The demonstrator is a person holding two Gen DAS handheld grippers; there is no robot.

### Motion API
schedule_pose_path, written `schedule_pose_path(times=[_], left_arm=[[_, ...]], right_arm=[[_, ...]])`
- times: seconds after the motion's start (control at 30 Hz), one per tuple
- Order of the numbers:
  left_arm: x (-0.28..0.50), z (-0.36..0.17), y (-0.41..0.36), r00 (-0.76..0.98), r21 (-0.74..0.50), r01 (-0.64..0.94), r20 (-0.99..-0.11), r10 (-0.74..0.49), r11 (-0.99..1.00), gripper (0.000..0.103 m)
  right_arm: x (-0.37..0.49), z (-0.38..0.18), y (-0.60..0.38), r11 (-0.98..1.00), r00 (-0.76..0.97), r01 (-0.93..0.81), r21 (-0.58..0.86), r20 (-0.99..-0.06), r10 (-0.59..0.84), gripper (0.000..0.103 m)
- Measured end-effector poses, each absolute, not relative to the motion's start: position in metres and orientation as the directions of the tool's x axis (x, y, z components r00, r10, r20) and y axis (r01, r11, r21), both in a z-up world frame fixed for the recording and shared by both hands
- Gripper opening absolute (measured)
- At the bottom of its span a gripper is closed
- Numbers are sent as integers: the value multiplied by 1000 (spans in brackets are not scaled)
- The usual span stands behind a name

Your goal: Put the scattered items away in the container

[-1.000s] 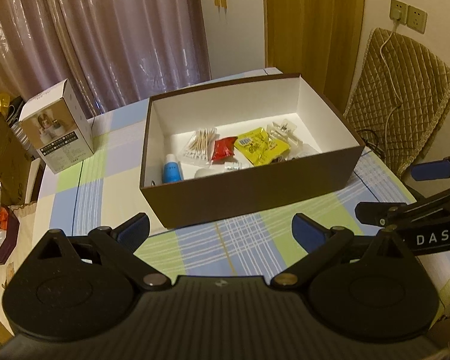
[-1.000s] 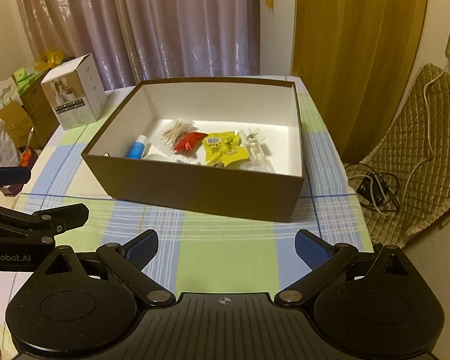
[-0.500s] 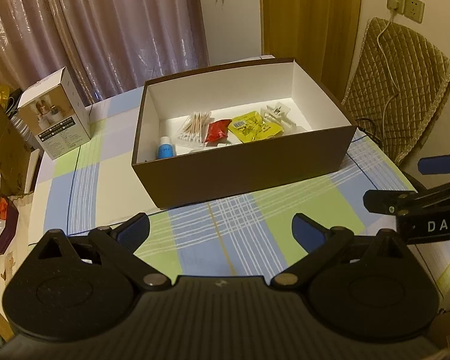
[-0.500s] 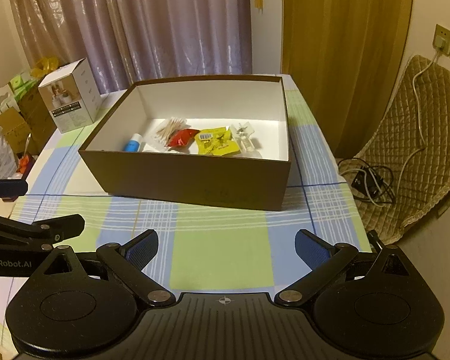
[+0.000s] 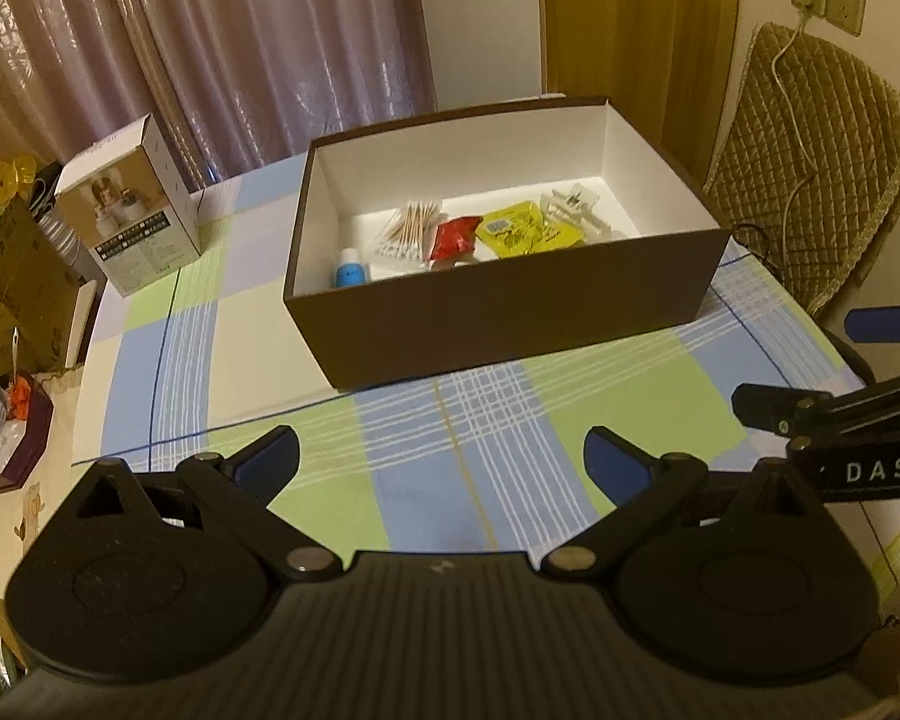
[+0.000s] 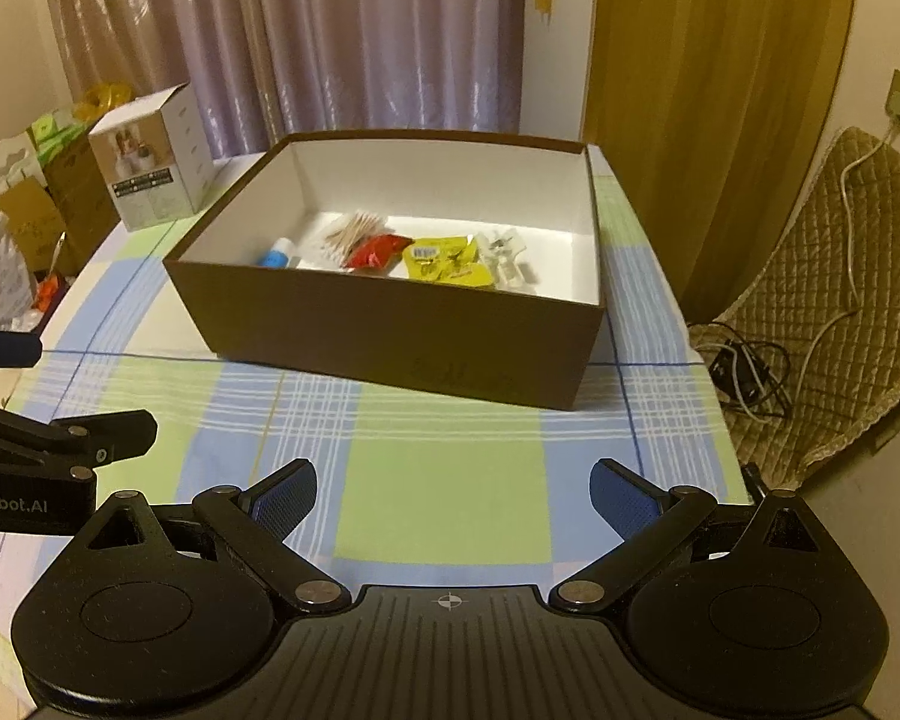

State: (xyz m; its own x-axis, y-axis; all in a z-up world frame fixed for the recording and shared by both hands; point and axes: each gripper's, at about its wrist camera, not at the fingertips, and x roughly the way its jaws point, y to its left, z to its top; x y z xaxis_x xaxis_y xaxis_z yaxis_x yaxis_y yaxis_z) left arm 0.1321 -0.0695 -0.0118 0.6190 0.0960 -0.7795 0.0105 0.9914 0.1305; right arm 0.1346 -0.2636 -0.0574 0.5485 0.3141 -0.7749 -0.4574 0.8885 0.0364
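Note:
A brown box (image 5: 510, 312) with a white inside stands on the checked tablecloth; it also shows in the right wrist view (image 6: 390, 330). Inside lie a blue-capped bottle (image 5: 349, 271), a bag of cotton swabs (image 5: 407, 231), a red packet (image 5: 455, 237), a yellow packet (image 5: 525, 229) and a clear plastic item (image 5: 573, 204). My left gripper (image 5: 442, 464) is open and empty, well short of the box. My right gripper (image 6: 453, 495) is open and empty, also short of the box.
A white product carton (image 5: 129, 228) stands on the table at the far left. A quilted chair (image 5: 822, 180) with a cable is to the right. Cardboard boxes and bags (image 5: 6, 276) sit on the floor left of the table. Curtains hang behind.
Both grippers have drawn back from the box, which now looks smaller and farther. Both stay open and empty.

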Motion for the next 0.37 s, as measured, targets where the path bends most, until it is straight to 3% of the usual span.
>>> schedule_pose_path(times=[0.37], left_arm=[[143,2,-63,661,136,12,-745,94,991,100]], right_arm=[[145,-44,-264,902,590,-430,32,-746,308,102]])
